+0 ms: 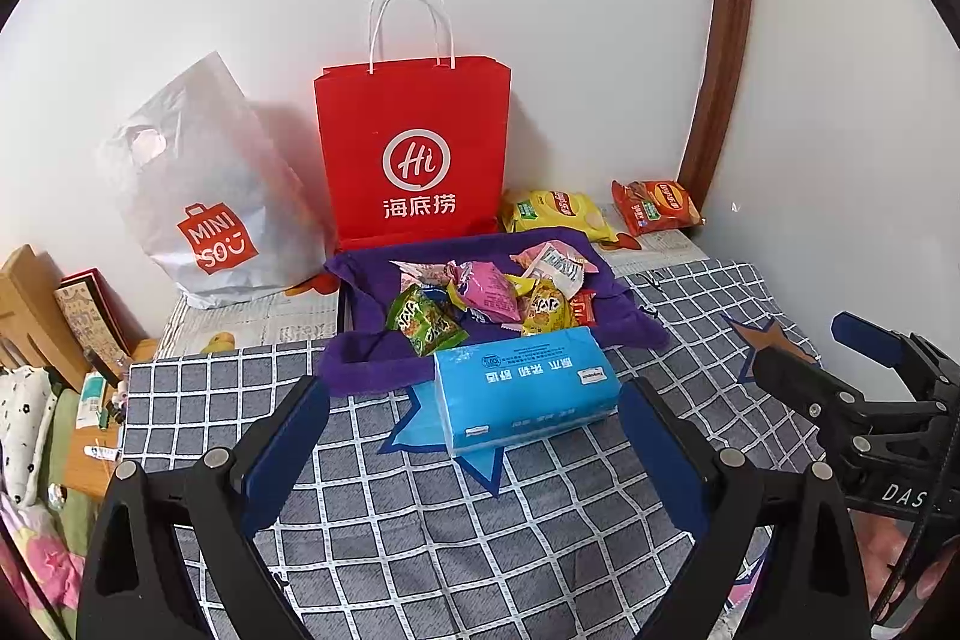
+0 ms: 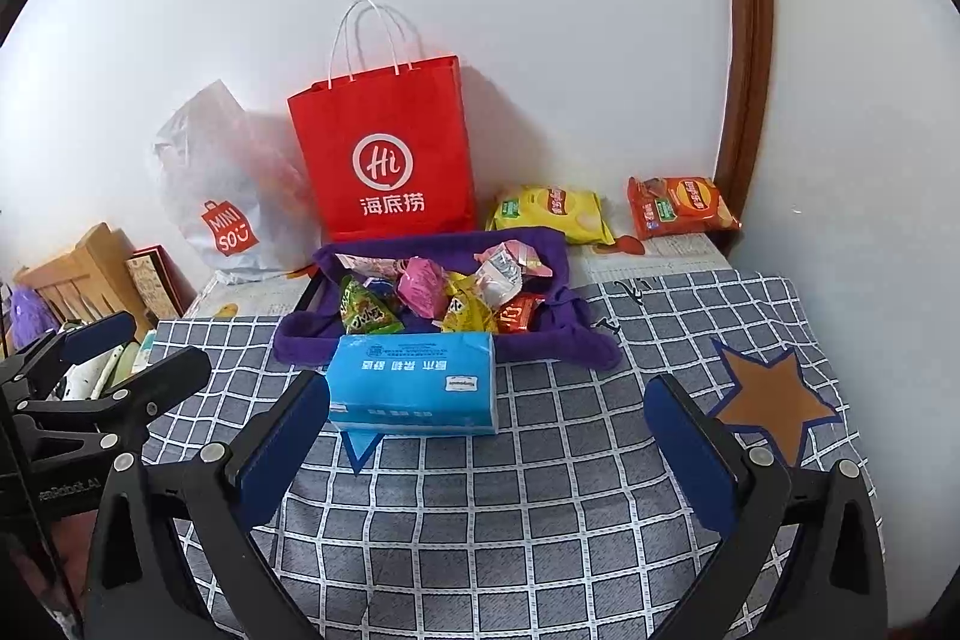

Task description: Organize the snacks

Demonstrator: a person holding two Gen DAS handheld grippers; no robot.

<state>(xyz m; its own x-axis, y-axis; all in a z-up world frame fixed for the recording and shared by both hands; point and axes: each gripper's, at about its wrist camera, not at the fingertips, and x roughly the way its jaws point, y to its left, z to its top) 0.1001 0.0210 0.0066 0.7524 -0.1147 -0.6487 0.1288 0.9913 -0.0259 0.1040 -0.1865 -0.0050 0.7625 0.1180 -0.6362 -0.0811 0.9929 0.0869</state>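
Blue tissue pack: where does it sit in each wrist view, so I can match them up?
Left wrist: the blue tissue pack lies centre frame, between the open left gripper's fingers.
Right wrist: it lies left of centre, by the open right gripper's left finger.
Shared landmark: the red paper bag against the wall behind it.

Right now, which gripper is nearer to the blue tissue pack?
Left. The left gripper faces the blue tissue pack squarely, open, the pack between its fingers' tips. The right gripper is also open, but the pack sits off by its left finger.
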